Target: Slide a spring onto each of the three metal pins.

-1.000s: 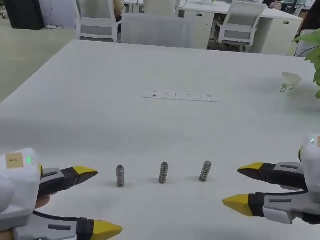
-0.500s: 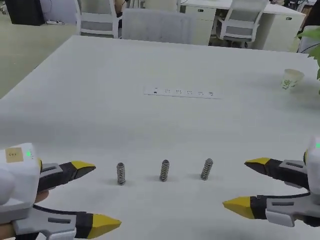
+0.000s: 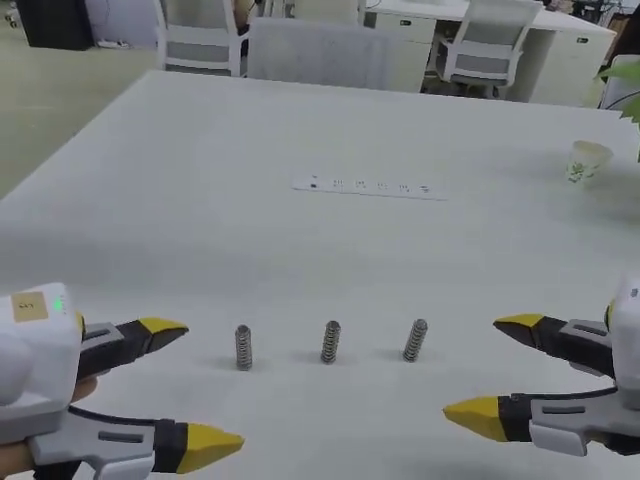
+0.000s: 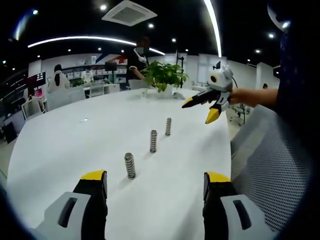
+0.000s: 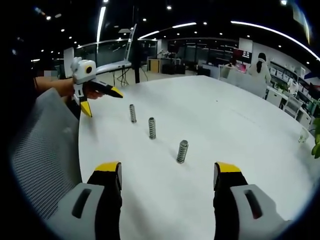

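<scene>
Three upright pins stand in a row on the white table, each with a spring around it: the left spring (image 3: 243, 347) (image 4: 130, 165) (image 5: 132, 113), the middle spring (image 3: 331, 342) (image 4: 153, 141) (image 5: 152, 128) and the right spring (image 3: 415, 340) (image 4: 168, 126) (image 5: 182, 151). My left gripper (image 3: 196, 385) (image 4: 155, 185) (image 5: 98, 100) is open at the near left, holding nothing. My right gripper (image 3: 484, 368) (image 5: 168, 177) (image 4: 201, 109) is open at the near right, also holding nothing. Both sit a short way outside the row.
A flat white power strip (image 3: 368, 187) lies mid-table. A paper cup (image 3: 585, 160) stands at the far right, beside a green plant (image 4: 165, 75). Office chairs (image 3: 480, 40) and desks line the far edge. A person's mesh-sleeved arm (image 4: 270, 165) is nearby.
The head view has shifted slightly. The right gripper has drifted a little to the right, away from the springs. The springs have stayed in place.
</scene>
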`<action>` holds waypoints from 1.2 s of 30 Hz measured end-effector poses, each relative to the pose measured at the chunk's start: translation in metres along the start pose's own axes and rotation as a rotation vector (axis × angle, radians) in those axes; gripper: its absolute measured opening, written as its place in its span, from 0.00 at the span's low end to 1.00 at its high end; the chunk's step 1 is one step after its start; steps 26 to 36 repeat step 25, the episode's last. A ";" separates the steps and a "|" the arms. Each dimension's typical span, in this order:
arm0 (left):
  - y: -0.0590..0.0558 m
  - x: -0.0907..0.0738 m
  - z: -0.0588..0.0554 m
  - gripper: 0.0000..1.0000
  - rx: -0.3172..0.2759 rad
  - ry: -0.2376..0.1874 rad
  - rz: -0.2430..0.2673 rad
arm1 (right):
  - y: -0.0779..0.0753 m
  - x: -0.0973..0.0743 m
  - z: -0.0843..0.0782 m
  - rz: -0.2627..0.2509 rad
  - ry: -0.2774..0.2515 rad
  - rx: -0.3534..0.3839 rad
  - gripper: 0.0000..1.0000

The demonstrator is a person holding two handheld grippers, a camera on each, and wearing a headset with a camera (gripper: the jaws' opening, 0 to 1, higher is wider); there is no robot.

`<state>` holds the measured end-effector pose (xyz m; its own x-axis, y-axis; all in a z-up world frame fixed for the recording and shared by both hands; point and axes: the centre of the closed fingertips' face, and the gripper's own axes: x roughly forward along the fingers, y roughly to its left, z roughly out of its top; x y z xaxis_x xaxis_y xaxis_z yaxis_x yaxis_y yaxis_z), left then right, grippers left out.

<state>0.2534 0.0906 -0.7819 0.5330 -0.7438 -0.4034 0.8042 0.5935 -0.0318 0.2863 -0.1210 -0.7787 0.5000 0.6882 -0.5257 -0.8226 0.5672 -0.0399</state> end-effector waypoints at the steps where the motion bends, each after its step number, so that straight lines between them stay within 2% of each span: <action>1: 0.000 0.000 0.001 0.75 0.000 -0.002 0.001 | -0.001 0.000 0.001 -0.003 -0.005 0.003 0.75; 6: 0.000 0.002 0.004 0.76 0.000 -0.010 0.004 | -0.002 0.000 0.002 -0.005 -0.007 0.005 0.77; 36: 0.001 0.002 0.003 0.77 -0.001 -0.008 0.001 | 0.000 0.003 0.004 0.000 0.002 0.007 0.79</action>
